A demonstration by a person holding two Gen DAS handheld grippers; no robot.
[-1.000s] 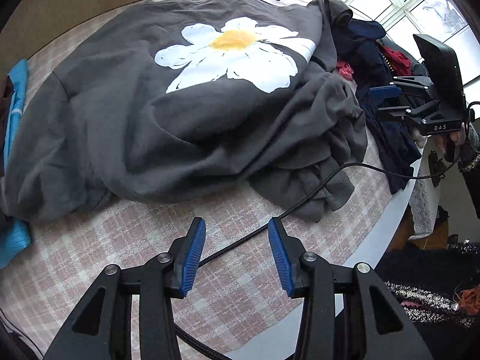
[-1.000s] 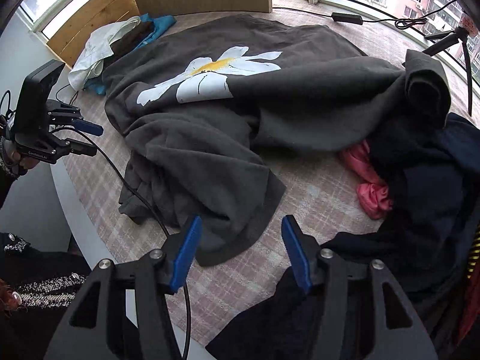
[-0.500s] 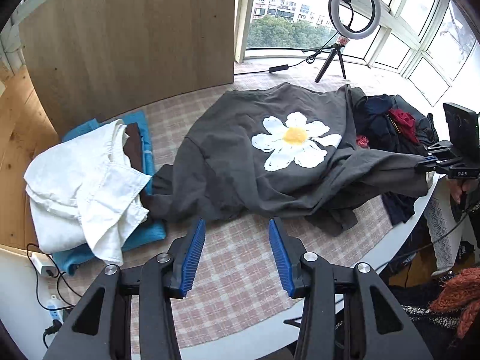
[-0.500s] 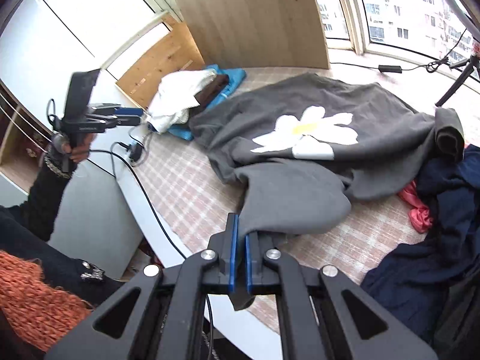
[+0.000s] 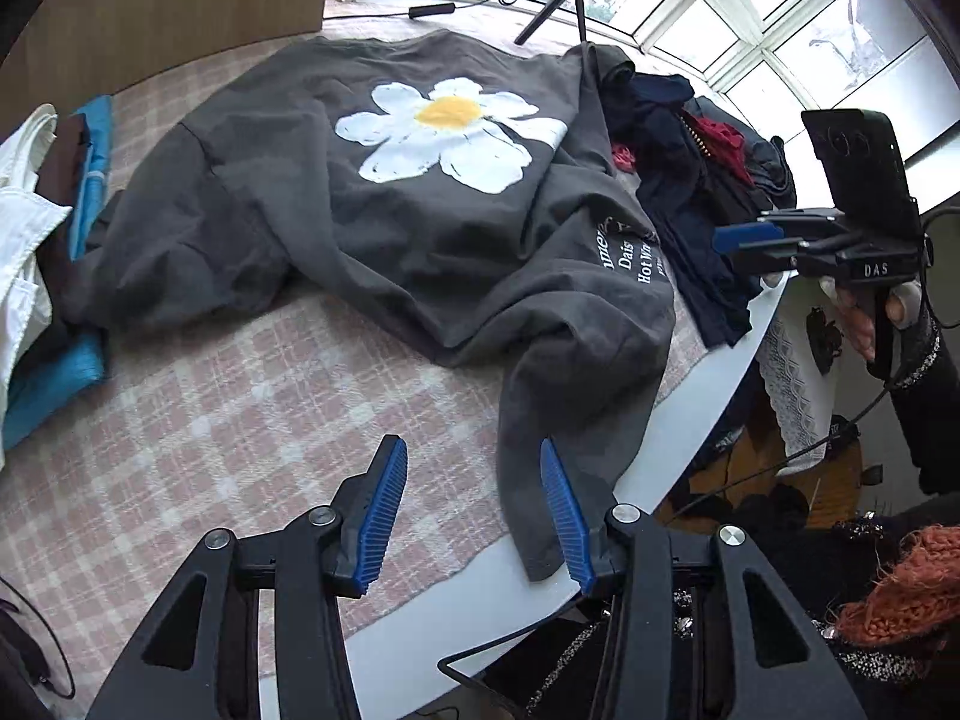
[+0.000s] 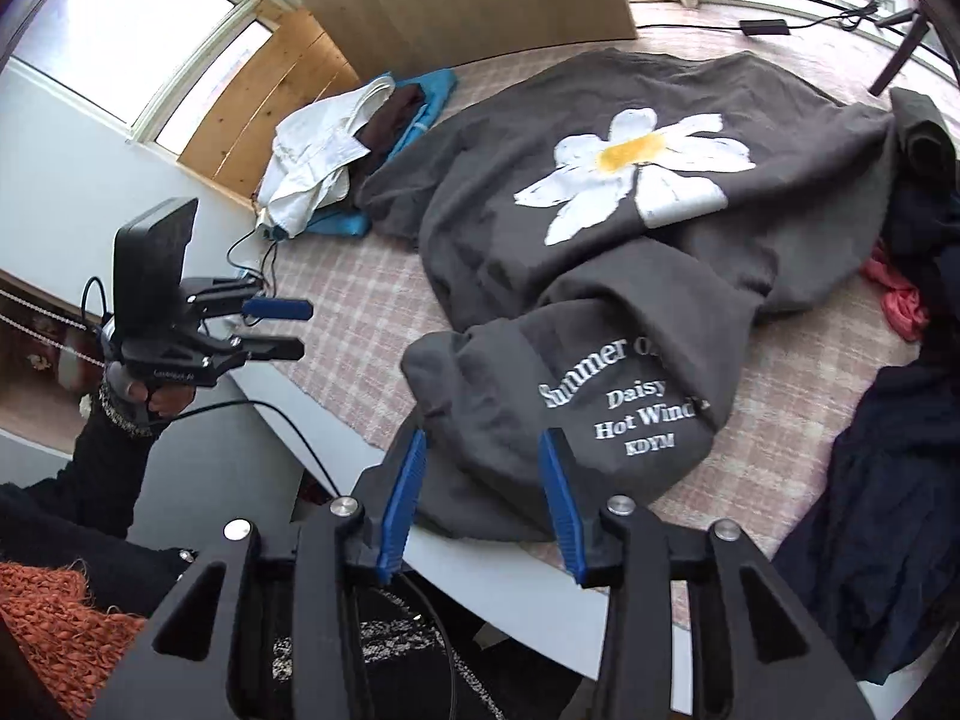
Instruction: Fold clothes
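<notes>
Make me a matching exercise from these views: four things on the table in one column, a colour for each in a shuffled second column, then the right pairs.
Things:
1. sweatshirt with the daisy print
2. shirt on the folded stack
3. garment at the bottom of that stack
4. crumpled cloth beside the dark pile

Colours:
A. pink
B. white
C. dark grey
D. blue

Pairs: 1-C, 2-B, 3-D, 4-A
</notes>
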